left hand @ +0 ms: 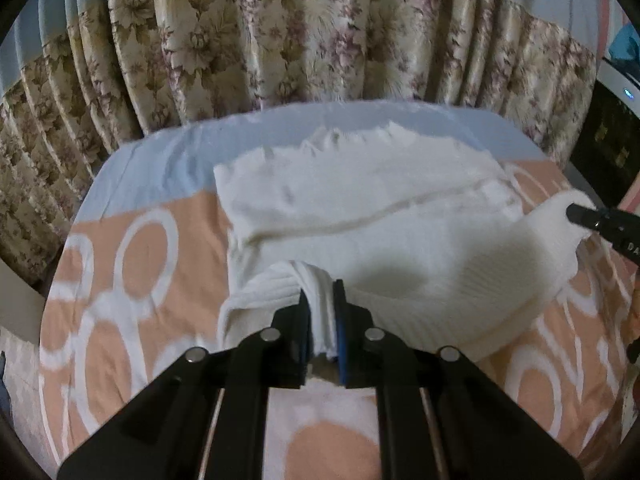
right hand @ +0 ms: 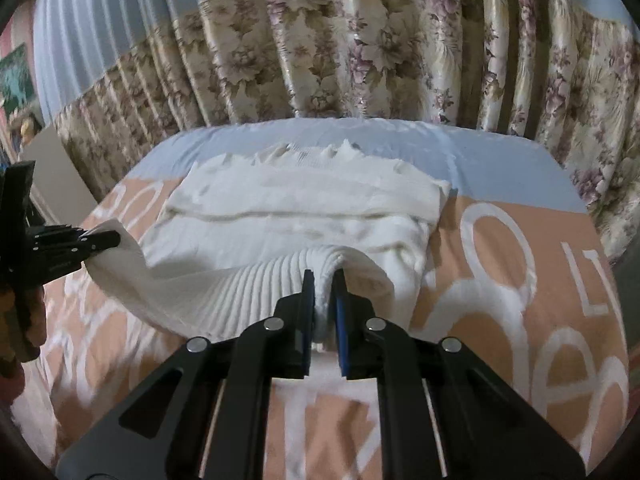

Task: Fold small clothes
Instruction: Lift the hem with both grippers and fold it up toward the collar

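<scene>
A white knit garment (left hand: 360,204) lies partly folded on the bed; it also shows in the right wrist view (right hand: 304,204). My left gripper (left hand: 320,292) is shut on the ribbed near hem at its left corner and holds it lifted. My right gripper (right hand: 323,280) is shut on the ribbed hem at the right corner, also raised. The hem hangs between the two grippers above the bed. The right gripper shows at the right edge of the left wrist view (left hand: 576,214). The left gripper shows at the left edge of the right wrist view (right hand: 108,240).
The bed has an orange sheet with white rings (left hand: 144,256) and a pale blue band (left hand: 168,160) at the far side. Floral curtains (right hand: 360,52) hang right behind the bed. A dark unit with a small light (left hand: 624,92) stands at the far right.
</scene>
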Demonstrator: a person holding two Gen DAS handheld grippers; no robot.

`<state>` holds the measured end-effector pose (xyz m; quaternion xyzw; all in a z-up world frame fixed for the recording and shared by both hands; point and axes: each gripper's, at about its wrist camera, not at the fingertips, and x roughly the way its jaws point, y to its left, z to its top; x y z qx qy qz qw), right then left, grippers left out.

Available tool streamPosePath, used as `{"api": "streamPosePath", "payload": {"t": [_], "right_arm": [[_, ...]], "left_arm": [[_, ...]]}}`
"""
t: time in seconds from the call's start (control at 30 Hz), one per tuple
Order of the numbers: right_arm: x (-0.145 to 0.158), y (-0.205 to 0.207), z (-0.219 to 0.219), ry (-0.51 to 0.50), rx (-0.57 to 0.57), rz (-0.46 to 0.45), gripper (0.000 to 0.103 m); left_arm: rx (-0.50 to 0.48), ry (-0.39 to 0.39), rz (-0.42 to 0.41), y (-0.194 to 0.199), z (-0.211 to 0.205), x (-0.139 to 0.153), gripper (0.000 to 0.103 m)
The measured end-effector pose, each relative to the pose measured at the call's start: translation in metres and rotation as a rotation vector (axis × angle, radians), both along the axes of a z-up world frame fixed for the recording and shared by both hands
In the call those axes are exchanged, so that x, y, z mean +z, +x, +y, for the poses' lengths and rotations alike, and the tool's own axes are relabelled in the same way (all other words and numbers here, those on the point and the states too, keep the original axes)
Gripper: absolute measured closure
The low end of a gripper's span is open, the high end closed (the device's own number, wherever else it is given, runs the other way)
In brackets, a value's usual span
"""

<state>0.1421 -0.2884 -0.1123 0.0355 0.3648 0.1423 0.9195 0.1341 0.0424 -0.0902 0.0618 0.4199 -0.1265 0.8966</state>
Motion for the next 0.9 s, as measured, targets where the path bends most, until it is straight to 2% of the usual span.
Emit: {"api": "streamPosePath", "payload": {"t": [0.07, 0.3, 0.4, 0.47, 0.53, 0.63, 0.67, 0.7, 0.73, 0.8, 0.9], "right_arm": [[0.005, 0.029, -0.004, 0.025, -0.011, -0.003, 0.093], [0.007, 0.120, -0.023, 0.139, -0.086, 0.112, 0.093], [-0.007, 0.146, -0.025, 0.123, -0.093, 0.153, 0.093], [-0.021, 0.154, -0.025, 0.092, -0.090, 0.175, 0.093], [-0.032, 0.159, -0.023, 0.058, -0.085, 0.179, 0.092], [-0.044, 0.163, -0.027, 0.025, -0.105, 0.185, 0.083], [-0.046, 0.163, -0.030, 0.035, -0.117, 0.186, 0.074], [-0.045, 0.162, -0.032, 0.044, -0.119, 0.185, 0.064], [-0.044, 0.160, -0.035, 0.058, -0.116, 0.181, 0.062], [-0.036, 0.154, -0.041, 0.098, -0.089, 0.172, 0.056], [-0.023, 0.144, -0.046, 0.100, -0.108, 0.135, 0.044]], "left_arm": [[0.003, -0.019, 0.002, 0.027, 0.002, 0.004, 0.093], [0.040, -0.098, 0.046, 0.112, 0.009, 0.001, 0.093], [0.052, -0.095, 0.076, 0.139, 0.009, -0.013, 0.093], [0.047, -0.090, 0.128, 0.154, 0.009, -0.030, 0.093], [0.039, -0.068, 0.146, 0.160, 0.009, -0.040, 0.091], [0.020, -0.075, 0.176, 0.162, 0.014, -0.045, 0.082], [0.021, -0.079, 0.164, 0.160, 0.018, -0.041, 0.066], [0.033, -0.064, 0.146, 0.159, 0.020, -0.038, 0.055], [0.054, -0.038, 0.111, 0.154, 0.024, -0.032, 0.041], [0.046, -0.047, 0.113, 0.150, 0.026, -0.028, 0.040], [0.025, -0.054, 0.124, 0.140, 0.022, -0.028, 0.040]]}}
